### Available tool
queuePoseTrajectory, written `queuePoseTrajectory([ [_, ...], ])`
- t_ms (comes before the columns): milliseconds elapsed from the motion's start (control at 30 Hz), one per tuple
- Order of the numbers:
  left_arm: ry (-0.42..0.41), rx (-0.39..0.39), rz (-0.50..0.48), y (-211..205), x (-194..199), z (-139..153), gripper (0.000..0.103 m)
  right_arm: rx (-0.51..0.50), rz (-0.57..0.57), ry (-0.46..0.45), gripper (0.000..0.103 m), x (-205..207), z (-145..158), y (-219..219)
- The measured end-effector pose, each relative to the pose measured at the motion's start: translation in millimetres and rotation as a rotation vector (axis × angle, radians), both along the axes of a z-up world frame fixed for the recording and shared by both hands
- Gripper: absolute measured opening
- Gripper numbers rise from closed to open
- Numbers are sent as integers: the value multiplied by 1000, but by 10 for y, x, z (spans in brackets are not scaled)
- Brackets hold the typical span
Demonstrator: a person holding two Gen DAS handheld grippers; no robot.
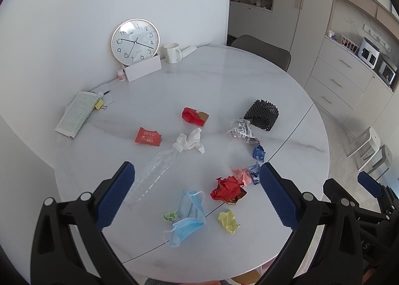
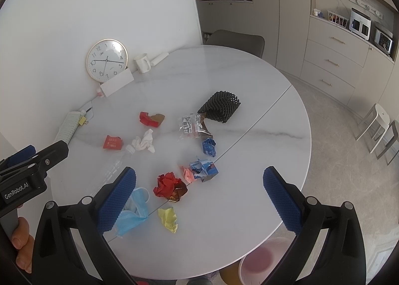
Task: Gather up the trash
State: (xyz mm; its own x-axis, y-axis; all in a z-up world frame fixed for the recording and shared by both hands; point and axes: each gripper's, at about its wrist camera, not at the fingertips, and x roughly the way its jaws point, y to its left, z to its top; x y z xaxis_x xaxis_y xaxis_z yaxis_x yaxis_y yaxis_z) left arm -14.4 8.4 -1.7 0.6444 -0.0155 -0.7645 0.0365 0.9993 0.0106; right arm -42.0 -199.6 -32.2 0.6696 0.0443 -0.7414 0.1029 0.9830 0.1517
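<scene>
Trash lies scattered on the round white marble table (image 1: 224, 80): a clear plastic bottle (image 1: 154, 172), blue face masks (image 1: 189, 217), a yellow paper ball (image 1: 228, 220), a red crumpled wrapper (image 1: 228, 189), a white tissue (image 1: 190, 141), a red packet (image 1: 148, 136), blue wrappers (image 1: 258, 152) and a black foam net (image 1: 261, 114). My left gripper (image 1: 197, 197) is open and empty above the masks. My right gripper (image 2: 199, 200) is open and empty above the red wrapper (image 2: 169, 186) and the yellow paper ball (image 2: 169, 218).
A clock (image 1: 135, 41), a white mug (image 1: 172, 53), a white card (image 1: 144, 69) and a notebook (image 1: 76, 115) stand along the wall side. A pink bin (image 2: 264, 262) sits on the floor under the table's near edge. A grey chair (image 2: 234, 40) stands behind the table.
</scene>
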Motion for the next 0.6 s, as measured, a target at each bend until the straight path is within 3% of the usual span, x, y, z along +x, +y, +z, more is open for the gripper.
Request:
queuePoseTrajectory([
  [600, 5, -2, 5, 57, 0, 4, 96, -3, 2, 5, 101, -23, -18, 31],
])
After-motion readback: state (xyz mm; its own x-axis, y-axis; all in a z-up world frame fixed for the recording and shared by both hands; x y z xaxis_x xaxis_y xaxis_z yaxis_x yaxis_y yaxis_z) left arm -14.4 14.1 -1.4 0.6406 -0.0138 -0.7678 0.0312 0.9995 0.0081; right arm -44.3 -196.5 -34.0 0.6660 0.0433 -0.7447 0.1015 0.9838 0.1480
